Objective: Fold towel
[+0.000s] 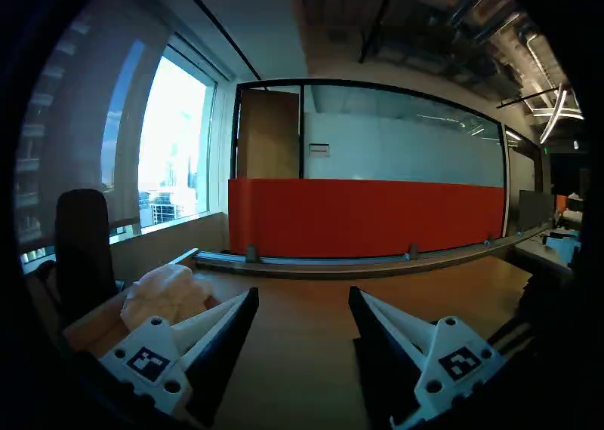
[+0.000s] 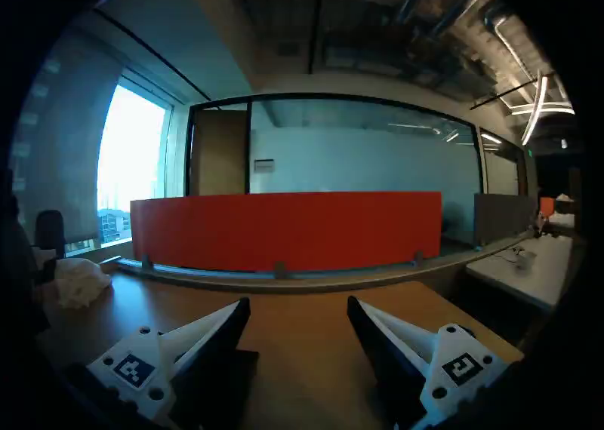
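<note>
Towel (image 1: 162, 294) lay bunched at the table's (image 1: 453, 279) far left, folding not yet begun, with left gripper (image 1: 302, 293) and right gripper (image 2: 298, 302) both spread and empty, so the next move called for reaching left to grasp it.

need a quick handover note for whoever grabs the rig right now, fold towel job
Left gripper: open, nothing between its fingers, pointing out over the wooden desk.
Right gripper: open and empty too, over the same desk.
Towel: a crumpled heap on the desk, off to the left of both grippers. It looks nearer to the left gripper, and neither gripper touches it.
Done: nothing of the fold yet; the towel is not spread out.
Left: probably swing left to the towel, grasp it, lay it flat on the desk, then fold it.
</note>
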Motion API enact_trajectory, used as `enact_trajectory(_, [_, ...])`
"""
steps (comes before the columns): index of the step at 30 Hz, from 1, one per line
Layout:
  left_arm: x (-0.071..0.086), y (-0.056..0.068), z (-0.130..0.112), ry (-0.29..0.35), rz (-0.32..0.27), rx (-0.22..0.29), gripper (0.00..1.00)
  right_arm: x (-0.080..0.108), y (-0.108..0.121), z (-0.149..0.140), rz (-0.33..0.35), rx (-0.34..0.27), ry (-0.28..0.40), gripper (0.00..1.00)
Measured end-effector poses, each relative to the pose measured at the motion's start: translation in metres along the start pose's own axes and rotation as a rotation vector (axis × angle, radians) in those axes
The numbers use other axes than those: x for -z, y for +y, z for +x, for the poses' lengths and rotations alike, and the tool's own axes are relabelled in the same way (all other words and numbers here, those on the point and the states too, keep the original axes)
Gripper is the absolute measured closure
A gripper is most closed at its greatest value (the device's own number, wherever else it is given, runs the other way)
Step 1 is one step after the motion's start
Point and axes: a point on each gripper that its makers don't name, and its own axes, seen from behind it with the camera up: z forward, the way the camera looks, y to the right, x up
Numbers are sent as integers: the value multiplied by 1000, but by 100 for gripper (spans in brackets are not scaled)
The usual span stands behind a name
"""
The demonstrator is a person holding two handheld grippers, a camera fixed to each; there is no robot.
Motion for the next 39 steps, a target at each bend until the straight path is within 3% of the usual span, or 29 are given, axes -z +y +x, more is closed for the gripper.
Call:
enact_trajectory(9, [1, 12, 9, -50, -31, -9, 12, -1, 0, 28, -4, 6, -29, 0])
enact_trajectory(21, [2, 18, 27, -102, -66, -27, 12, 1, -9, 56, 23, 35, -55, 0])
enact_trajectory(27, [1, 27, 16, -166, -111, -39, 12, 4, -29, 47, 116, 45, -113, 0])
enact_trajectory(33, [3, 44, 1, -232, -207, -67, 12, 10, -53, 28, 243, 122, -186, 0])
enact_trajectory(39, [10, 58, -11, -278, -294, -113, 12, 17, -68, 11, 344, 163, -255, 0])
